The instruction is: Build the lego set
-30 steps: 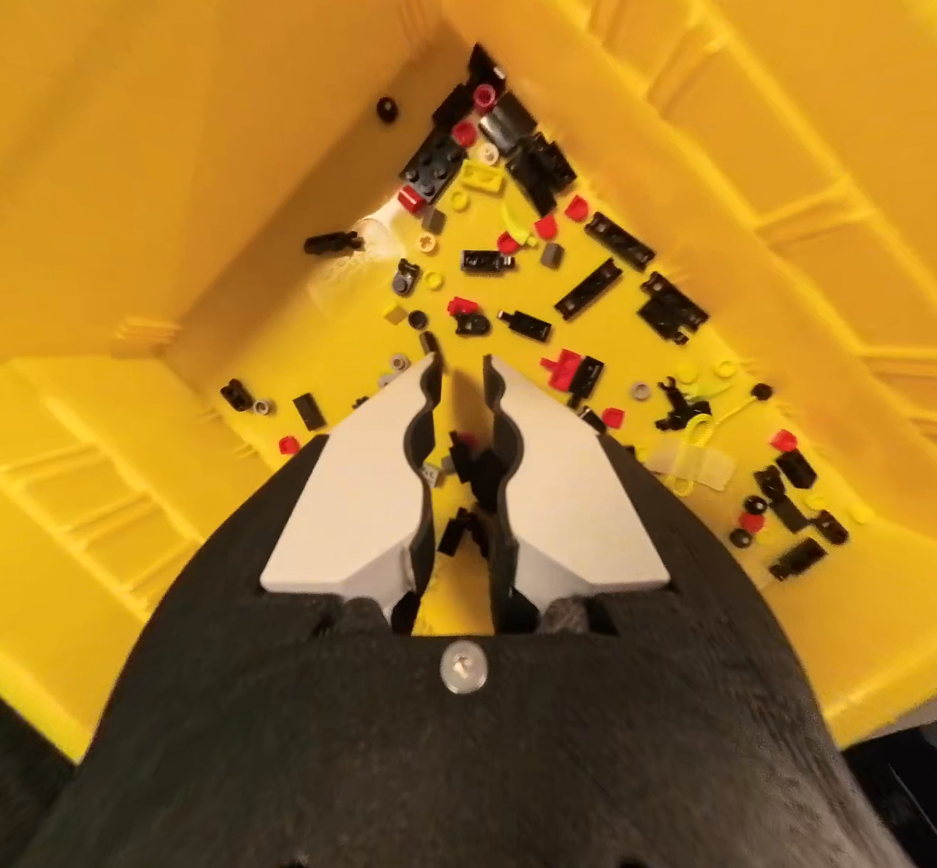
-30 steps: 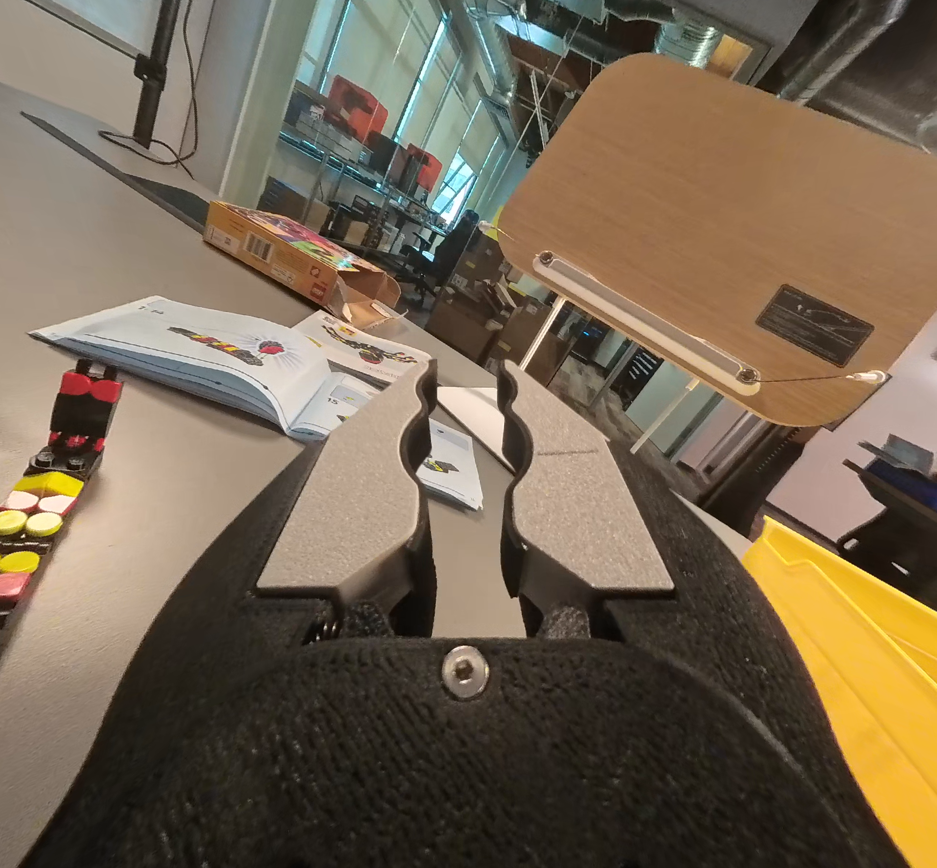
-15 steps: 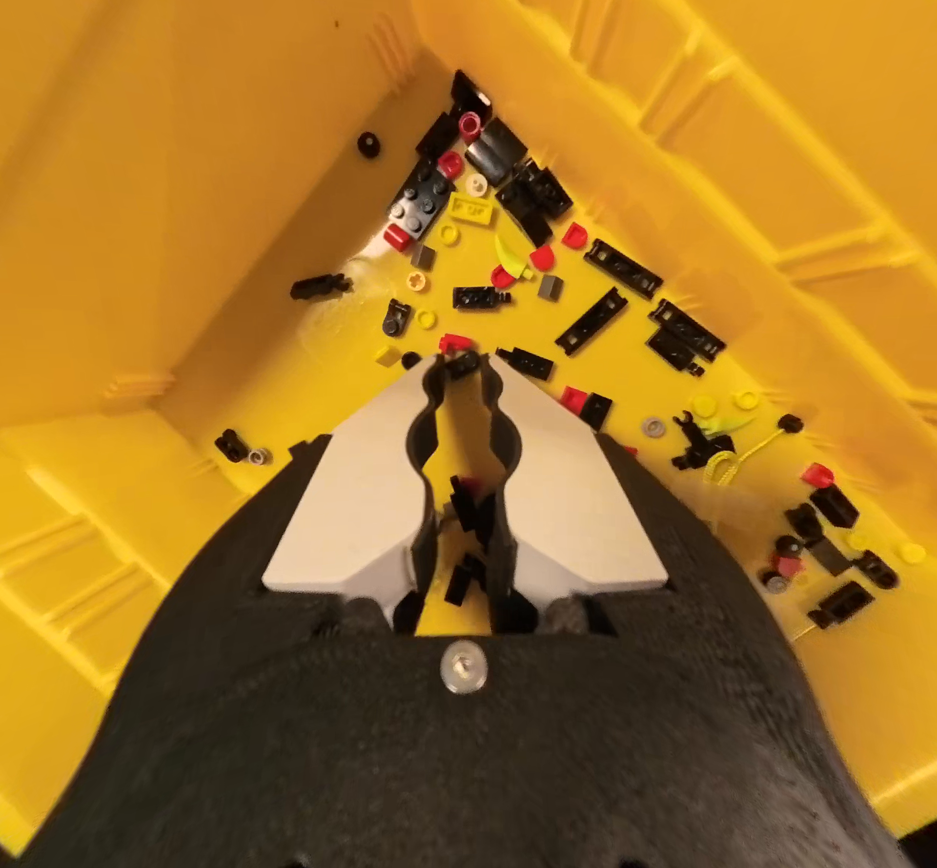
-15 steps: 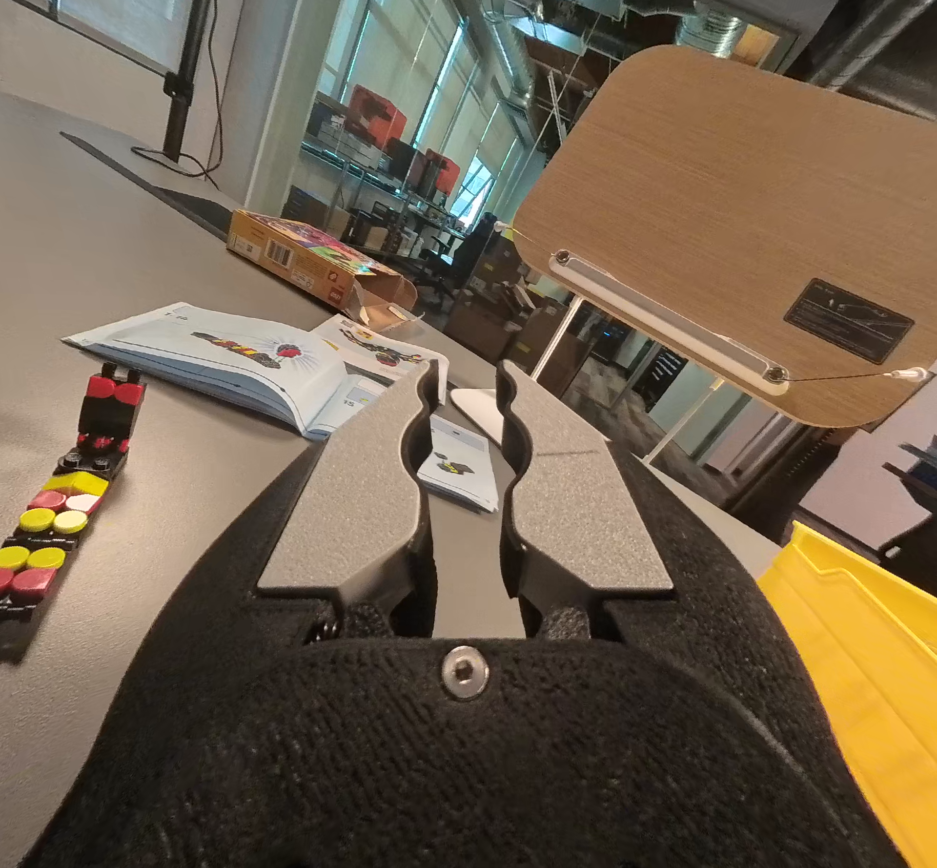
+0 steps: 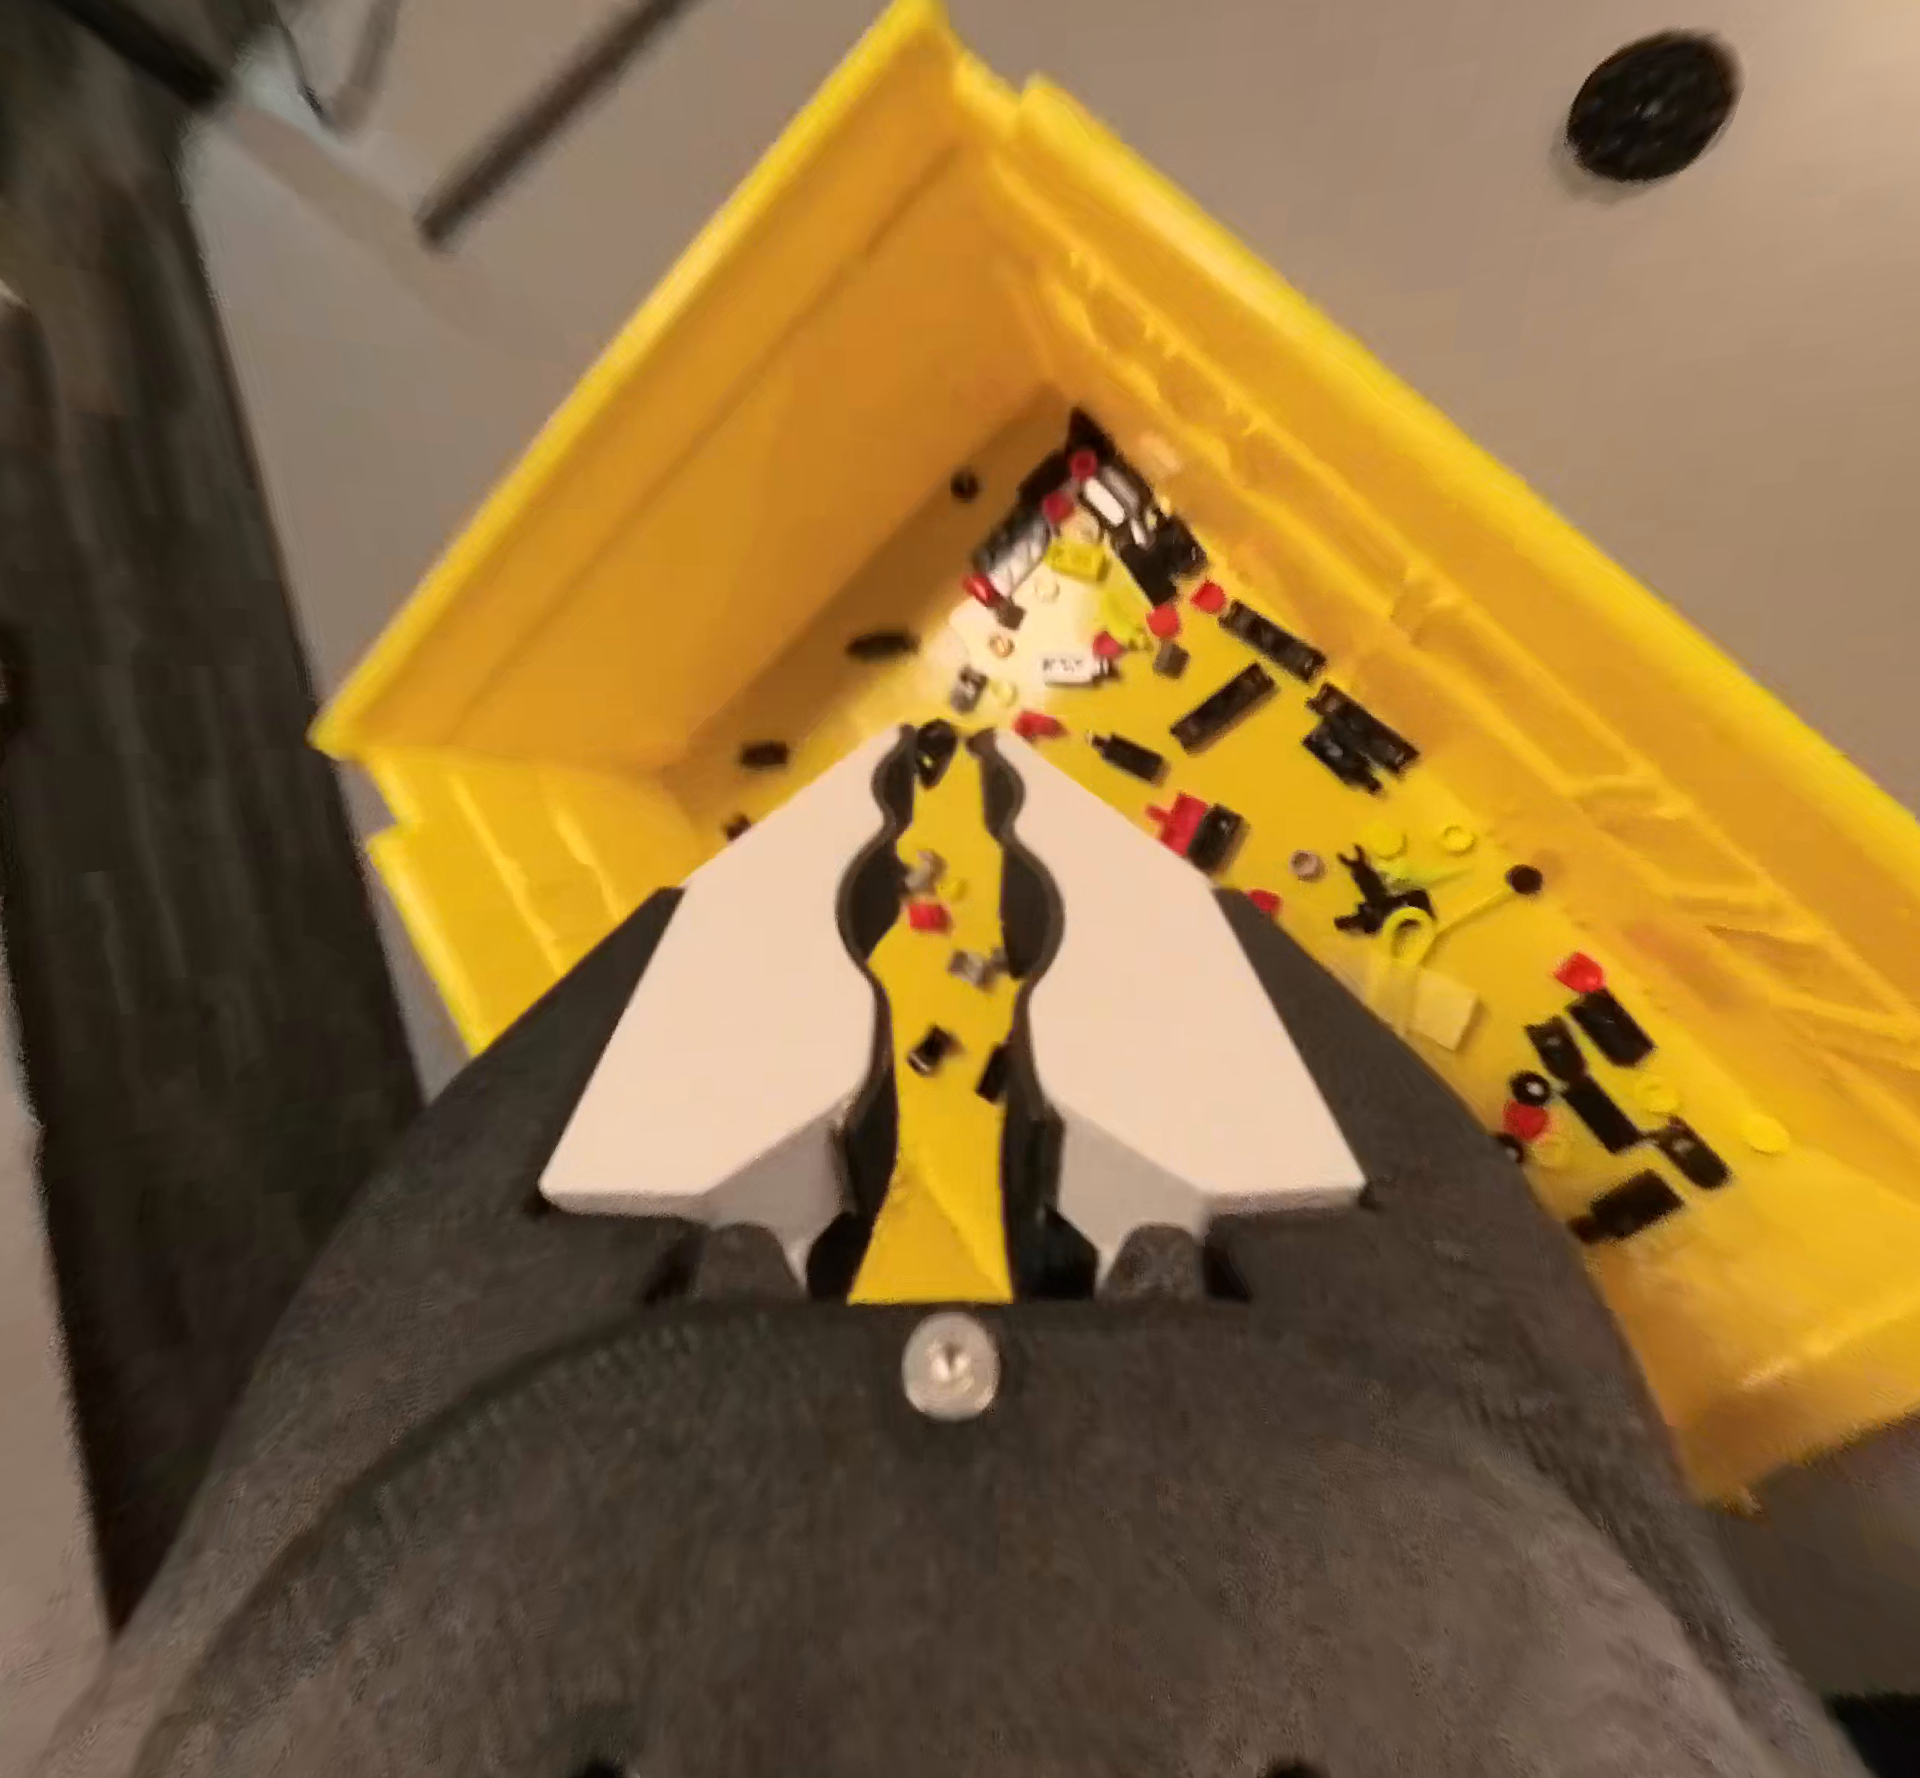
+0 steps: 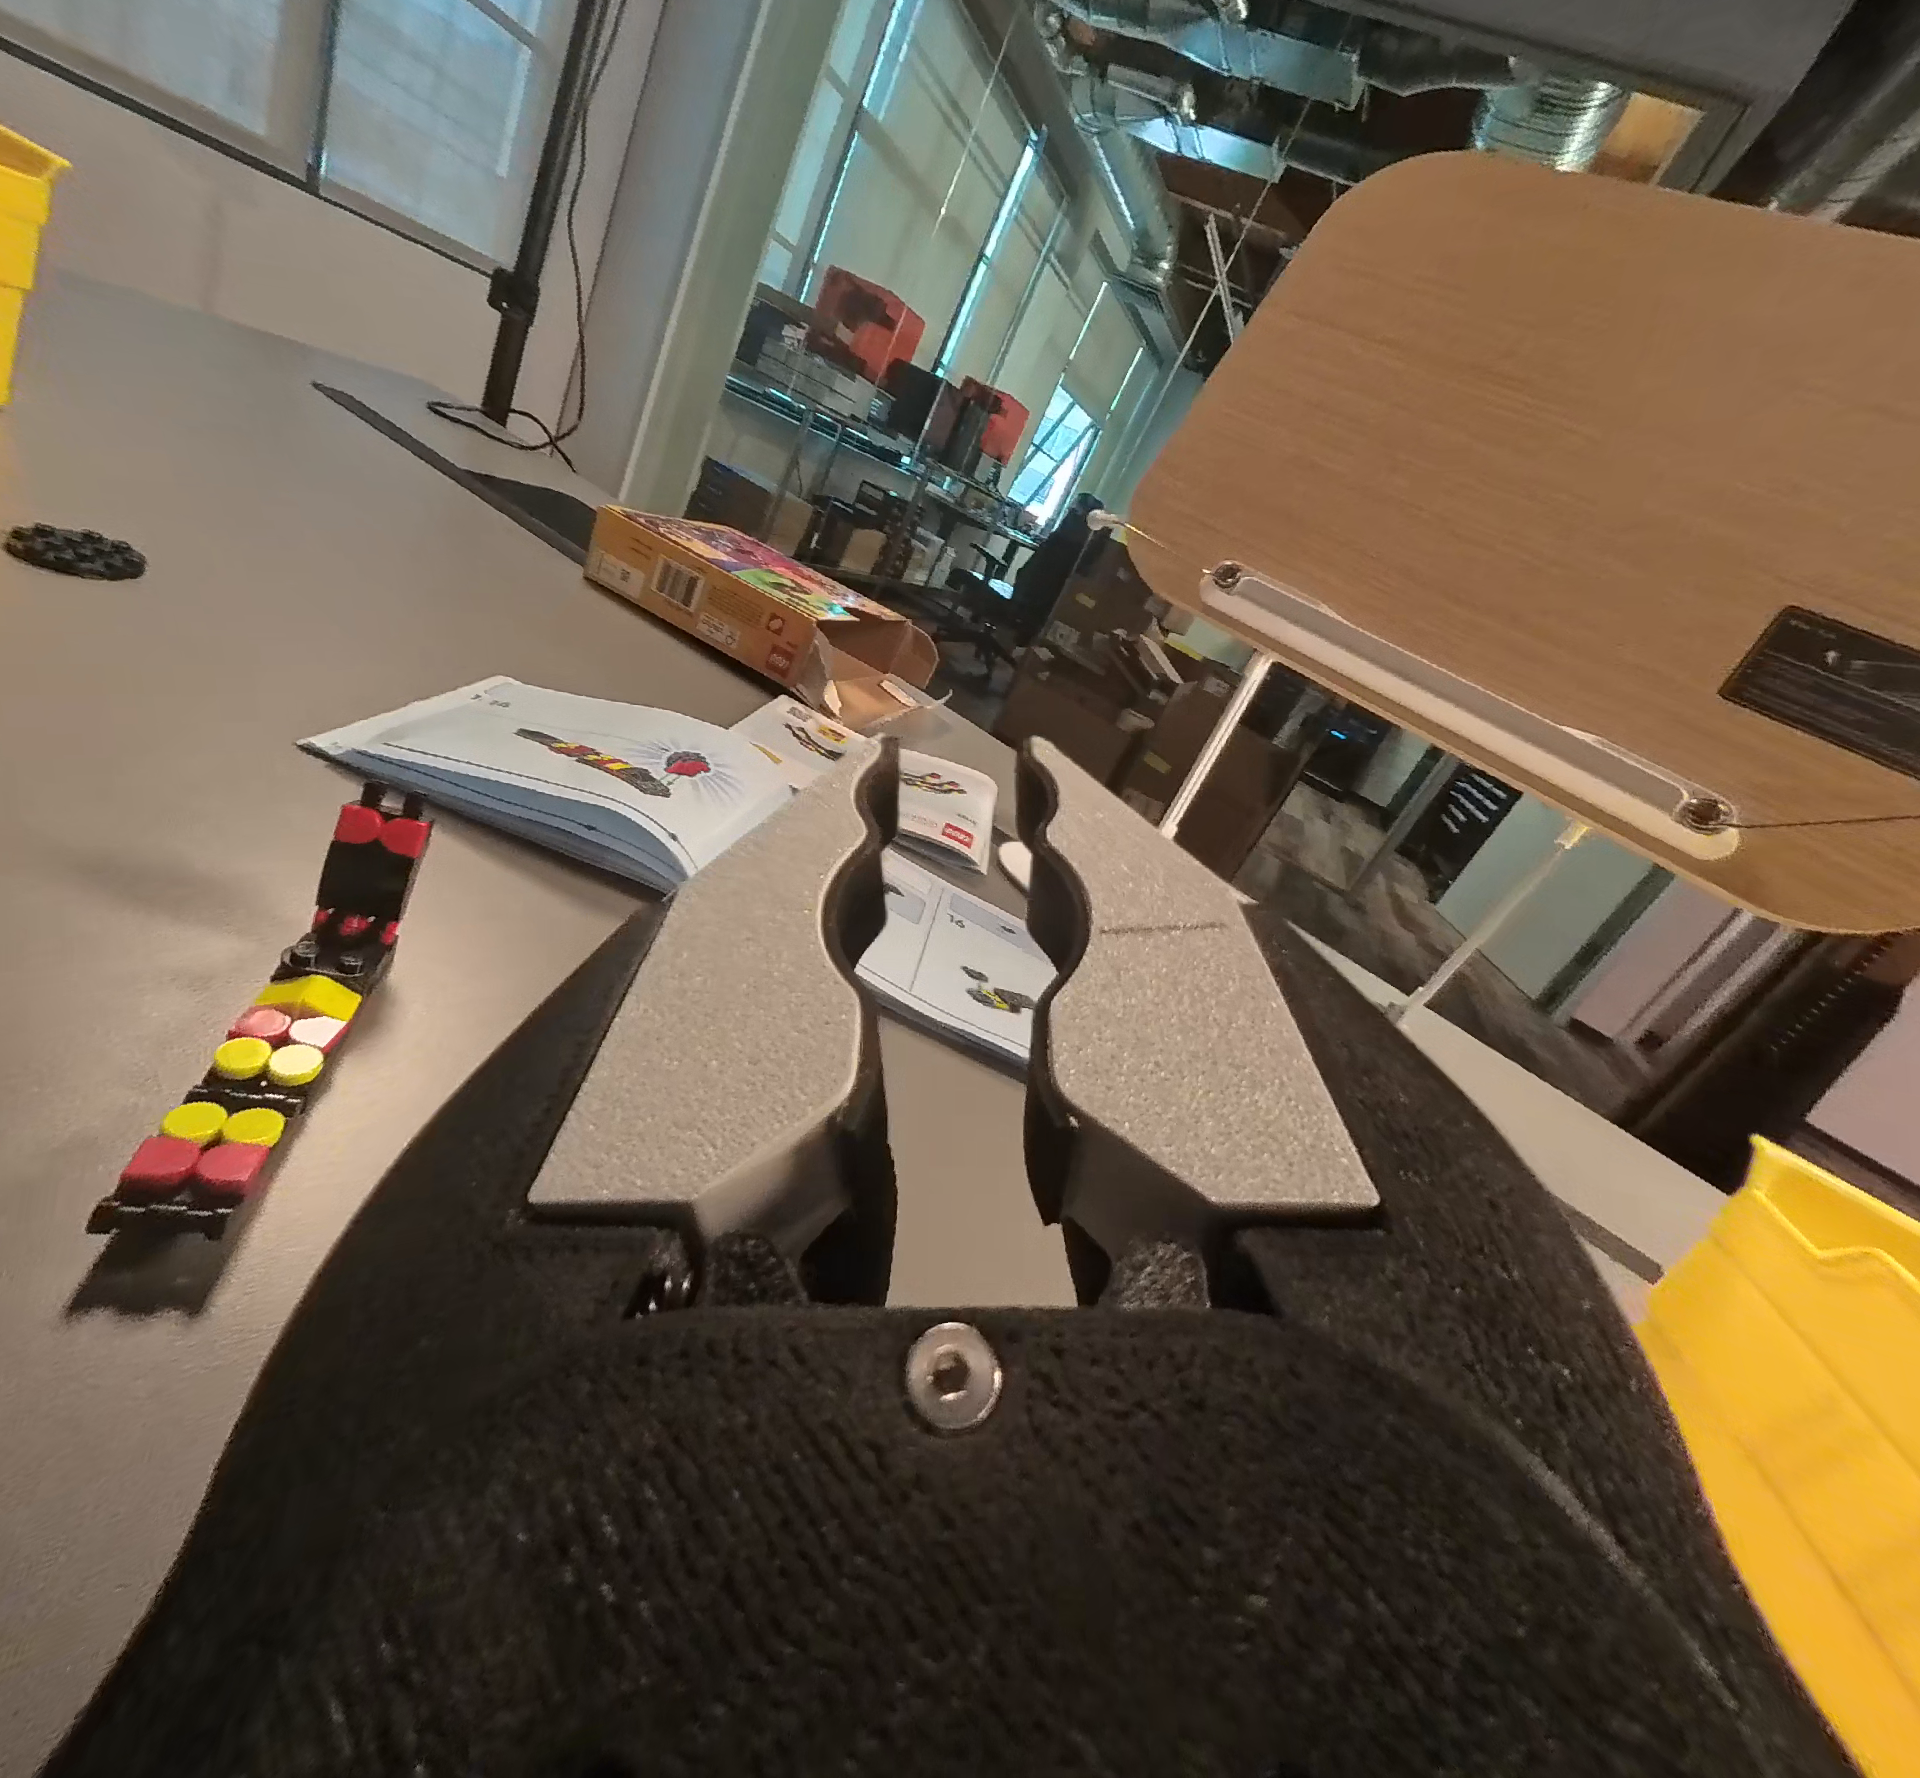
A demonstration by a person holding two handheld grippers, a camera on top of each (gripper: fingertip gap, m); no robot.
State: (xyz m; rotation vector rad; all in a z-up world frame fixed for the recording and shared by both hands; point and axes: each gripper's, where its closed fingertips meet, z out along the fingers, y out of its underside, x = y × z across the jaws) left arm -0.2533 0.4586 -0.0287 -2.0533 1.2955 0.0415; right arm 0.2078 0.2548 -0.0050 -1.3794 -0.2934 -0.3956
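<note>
At the left of the right wrist view sits the half-built lego strip [image 6: 255, 1053], while loads of loose pieces [image 5: 1351, 855] wait in the yellow bin [image 5: 665, 440], left gripper [image 5: 951, 741] pinching a small dark piece [image 5: 932, 743], right gripper [image 6: 951, 762] open and empty.

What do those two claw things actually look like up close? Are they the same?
Nearly the same. The left gripper has two pale, whitish wedge-shaped fingers with wavy black inner edges, set in a dark, rough-textured body with one silver screw at its centre. The right gripper has the same shape, but its fingers look grainy grey. No cables or sleeves show.
</note>
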